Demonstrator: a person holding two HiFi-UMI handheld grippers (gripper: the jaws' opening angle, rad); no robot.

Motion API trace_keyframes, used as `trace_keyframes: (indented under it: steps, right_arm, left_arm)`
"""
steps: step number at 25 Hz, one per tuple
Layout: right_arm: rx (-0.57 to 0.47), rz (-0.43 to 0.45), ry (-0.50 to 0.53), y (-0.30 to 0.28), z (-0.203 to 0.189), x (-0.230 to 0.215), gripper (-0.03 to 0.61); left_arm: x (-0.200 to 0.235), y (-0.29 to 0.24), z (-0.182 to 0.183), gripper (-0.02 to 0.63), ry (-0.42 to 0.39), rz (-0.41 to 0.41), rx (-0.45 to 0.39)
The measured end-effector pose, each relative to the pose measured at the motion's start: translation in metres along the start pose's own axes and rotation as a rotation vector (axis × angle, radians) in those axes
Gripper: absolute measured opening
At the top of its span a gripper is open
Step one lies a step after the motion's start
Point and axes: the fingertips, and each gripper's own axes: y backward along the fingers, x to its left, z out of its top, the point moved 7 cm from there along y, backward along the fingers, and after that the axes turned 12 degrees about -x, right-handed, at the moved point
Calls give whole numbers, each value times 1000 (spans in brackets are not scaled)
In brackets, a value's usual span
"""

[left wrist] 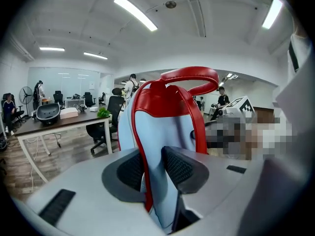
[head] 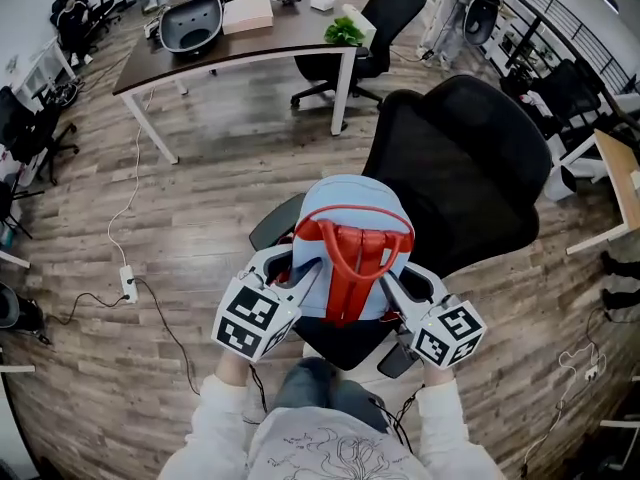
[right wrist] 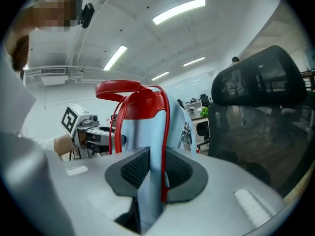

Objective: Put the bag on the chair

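Observation:
A light blue bag (head: 350, 213) with red straps and a red top handle stands upright over the seat (head: 345, 340) of a black office chair (head: 470, 168). I cannot tell whether it rests on the seat. My left gripper (head: 300, 273) is shut on the bag's left side, with blue fabric and a red strap pinched between the pads (left wrist: 177, 168). My right gripper (head: 392, 286) is shut on its right side, with fabric and red piping between the pads (right wrist: 135, 171). The chair's backrest (right wrist: 256, 107) rises just behind the bag (right wrist: 147, 127).
A brown desk (head: 250, 38) stands at the back with a black shell-shaped thing (head: 190, 23), a white box (head: 247, 13) and a green plant (head: 343, 33). Another black chair (head: 385, 18) is beside it. A power strip with cables (head: 128, 283) lies on the wooden floor at the left.

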Motion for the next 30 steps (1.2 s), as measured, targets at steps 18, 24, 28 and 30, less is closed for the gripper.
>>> trace_keyframes:
  steps: [18,24,28,30]
  right_arm:
    - [194,-36,-81,-38,-86,-67,94]
    - [268,-19,-110,-50,-127,-88,94]
    - [318,-17,-130,-55,-155,-97,94]
    - [333,-21,-142,-59,-168,-103,94]
  left_arm:
    - [36,-70,-85,107,110,-18,154]
    - [46,-88,-127,106,128,-5,204]
    - [50,-96,-152,103,147,-1,251]
    - [54,-101,-165,103,153,-2,267]
